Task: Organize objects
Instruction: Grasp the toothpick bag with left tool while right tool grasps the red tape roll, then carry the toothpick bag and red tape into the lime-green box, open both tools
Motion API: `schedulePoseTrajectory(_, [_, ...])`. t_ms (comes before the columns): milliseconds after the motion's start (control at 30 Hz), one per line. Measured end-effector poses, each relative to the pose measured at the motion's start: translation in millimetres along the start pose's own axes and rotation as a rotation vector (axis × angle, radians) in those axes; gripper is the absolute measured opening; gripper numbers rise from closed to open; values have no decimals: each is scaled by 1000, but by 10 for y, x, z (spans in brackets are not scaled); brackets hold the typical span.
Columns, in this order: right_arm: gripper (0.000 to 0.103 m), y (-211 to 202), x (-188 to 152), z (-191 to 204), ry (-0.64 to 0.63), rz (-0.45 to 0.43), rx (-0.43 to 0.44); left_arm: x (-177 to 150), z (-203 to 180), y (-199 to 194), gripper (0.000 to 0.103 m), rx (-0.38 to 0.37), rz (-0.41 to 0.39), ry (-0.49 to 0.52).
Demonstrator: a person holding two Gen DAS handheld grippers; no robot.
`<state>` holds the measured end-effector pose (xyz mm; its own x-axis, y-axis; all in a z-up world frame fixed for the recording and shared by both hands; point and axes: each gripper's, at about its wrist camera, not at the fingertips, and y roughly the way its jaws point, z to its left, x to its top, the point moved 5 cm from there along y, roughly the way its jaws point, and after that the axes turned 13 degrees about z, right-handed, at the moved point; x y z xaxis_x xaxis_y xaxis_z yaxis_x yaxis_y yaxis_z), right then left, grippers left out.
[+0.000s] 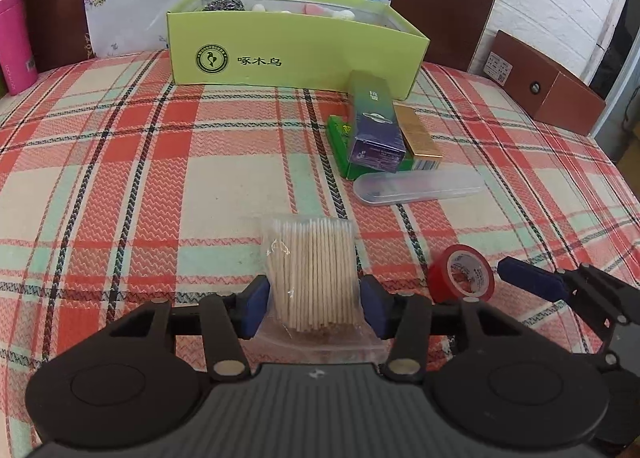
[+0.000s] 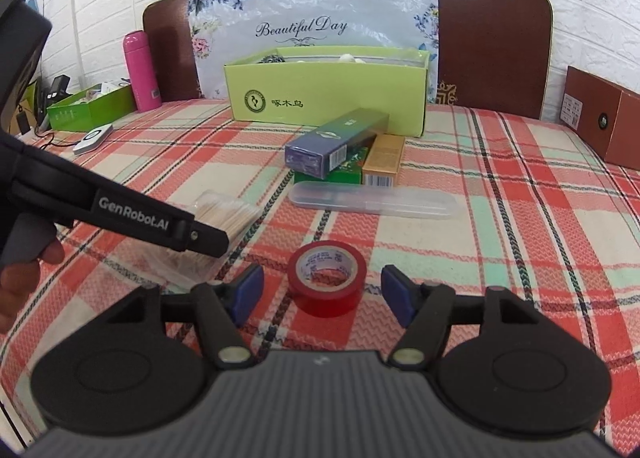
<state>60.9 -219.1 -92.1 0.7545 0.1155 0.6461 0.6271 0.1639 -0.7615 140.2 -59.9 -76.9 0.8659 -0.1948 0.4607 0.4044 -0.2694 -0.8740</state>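
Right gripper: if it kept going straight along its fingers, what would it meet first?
Probably the red tape roll, lying flat on the tablecloth between the right gripper's open pads, neither touching it.

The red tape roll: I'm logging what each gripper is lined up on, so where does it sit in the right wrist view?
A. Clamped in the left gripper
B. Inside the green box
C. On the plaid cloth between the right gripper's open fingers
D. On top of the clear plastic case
C: the red tape roll lies flat on the plaid cloth, between the right gripper's fingers, with gaps on both sides.

Black grippers, blue pads [image 1: 256, 308], "GenRobot.AI" lettering.
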Motion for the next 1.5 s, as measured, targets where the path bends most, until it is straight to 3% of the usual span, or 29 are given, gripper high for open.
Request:
schedulePoseTrajectory(500, [60, 119, 17, -71, 44, 41, 2, 18, -15, 36, 57, 16, 5, 11])
schedulePoseTrajectory(633, [51, 143, 22, -60, 41, 50, 5, 23, -15, 45, 56, 20, 6, 23])
schedulePoseTrajectory(700, [46, 153, 30, -39, 35, 58, 14, 23, -19, 40, 48, 26, 1, 38])
schedulePoseTrajectory(767, [46, 152, 37, -4, 18, 65, -2, 28, -32, 25, 32, 19, -1, 64])
schedulePoseTrajectory(900, [46, 118, 108, 21, 11, 84, 58, 69, -25, -76, 24, -12, -18, 85])
schedulePoseTrajectory(1200, [46, -143, 828, 8, -35, -69, 114, 704, -2, -678, 24, -62, -201, 125])
schedulePoseTrajectory(1500, [46, -29, 1806, -205, -53, -212, 38, 1623, 50, -734, 24, -46, -299, 78])
